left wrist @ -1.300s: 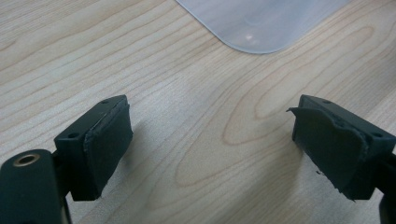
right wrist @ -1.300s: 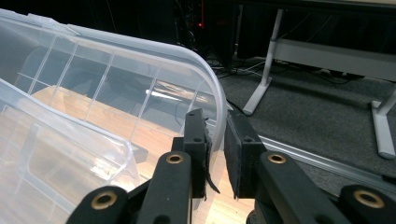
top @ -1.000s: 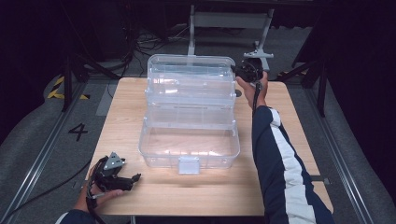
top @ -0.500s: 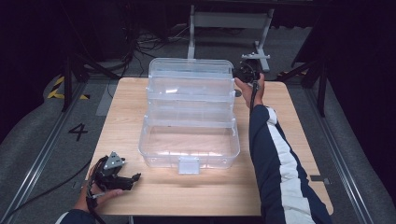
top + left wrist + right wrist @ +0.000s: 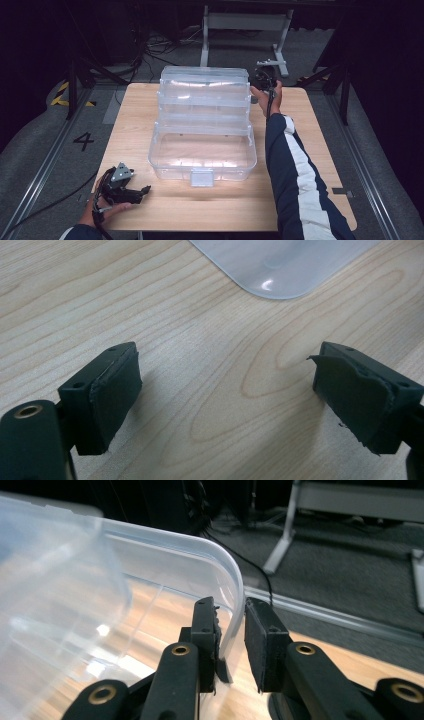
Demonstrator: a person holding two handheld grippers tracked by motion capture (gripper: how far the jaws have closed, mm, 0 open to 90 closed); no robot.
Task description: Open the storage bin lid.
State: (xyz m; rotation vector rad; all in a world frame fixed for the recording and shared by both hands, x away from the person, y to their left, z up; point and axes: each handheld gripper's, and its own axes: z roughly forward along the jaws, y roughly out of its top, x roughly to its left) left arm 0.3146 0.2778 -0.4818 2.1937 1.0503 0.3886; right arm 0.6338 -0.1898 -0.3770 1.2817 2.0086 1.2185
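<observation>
Box lid (image 5: pixel 227 587) pinched at its far right corner by right gripper (image 5: pixel 231 647).
Clear box (image 5: pixel 202 159) sits mid-desk (image 5: pixel 310 145), lid stood open, closing not yet done; left gripper (image 5: pixel 225 402) is rested spread, empty.

The right tool (image 5: pixel 263 80), clamped on the rim of the raised lid (image 5: pixel 204 80) of the clear plastic box (image 5: pixel 202 150), is seen slightly lower than a second ago, near the far right corner of the bench (image 5: pixel 310 130). The lid's top edge is carried down with it and is now tipped a little more toward the box. The right hand (image 5: pixel 267 95) and its dark sleeve with a white stripe (image 5: pixel 295 165) are drawn slightly lower along the box's right side.
</observation>
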